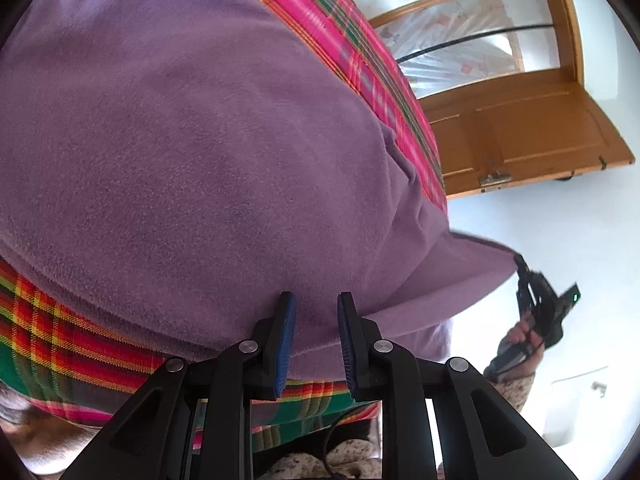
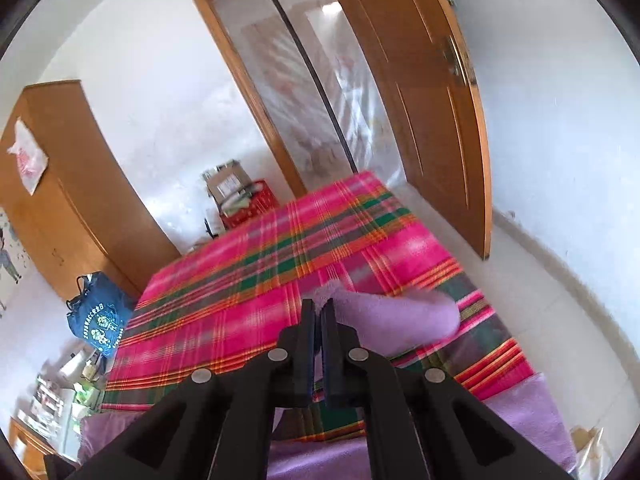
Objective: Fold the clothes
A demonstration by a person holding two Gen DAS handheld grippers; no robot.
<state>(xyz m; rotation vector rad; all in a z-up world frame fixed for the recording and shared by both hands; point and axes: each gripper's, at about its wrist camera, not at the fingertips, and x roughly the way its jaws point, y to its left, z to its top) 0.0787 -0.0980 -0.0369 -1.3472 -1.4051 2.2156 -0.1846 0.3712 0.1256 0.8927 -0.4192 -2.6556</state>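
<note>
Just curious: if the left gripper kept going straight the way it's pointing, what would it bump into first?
The purple garment. The left gripper already has its edge between its blue pads, so going on would likely just push deeper into that cloth spread over the plaid blanket.

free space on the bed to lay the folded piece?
Bare plaid blanket runs from the lifted purple garment to the far edge by the red crate, and left toward the blue bag. The near edge is crowded: purple fabric fills it, pinched by the right gripper.
</note>
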